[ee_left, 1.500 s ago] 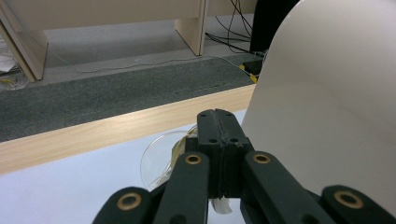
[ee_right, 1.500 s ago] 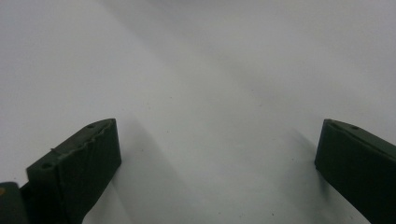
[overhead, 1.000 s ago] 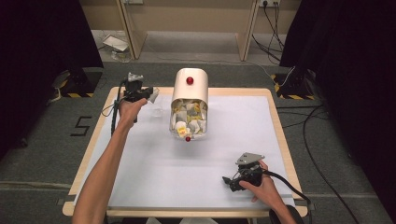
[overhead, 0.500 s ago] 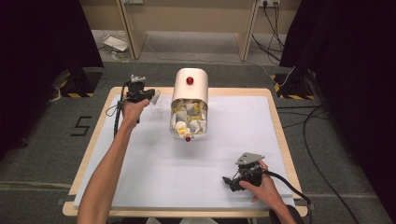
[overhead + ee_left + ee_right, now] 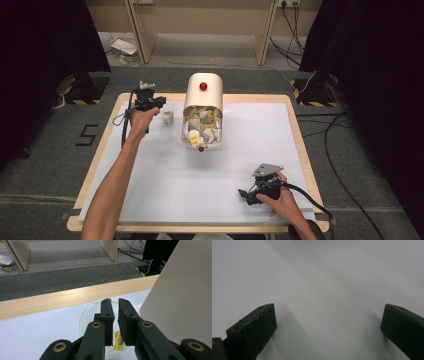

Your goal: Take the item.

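From the high view, the left gripper sits at about ten o'clock on the white table, just left of a small clear dish; a cream bread-bin-like container with a red knob, packed with tea bags, lies near twelve o'clock, and the right gripper rests near five o'clock, well apart from both. The left gripper view adds what the high view leaves too small to read: the dish lies straight under the jaws, a yellow-labelled tea bag lies in it, and the container's pale wall rises at three o'clock. Here the left gripper shows a narrow gap between its pads; its jaws have just been parting, and the tea bag shows below that gap, with no pad seen pressing on it. The right gripper view shows bare table, and the right gripper spread wide with nothing between its jaws.
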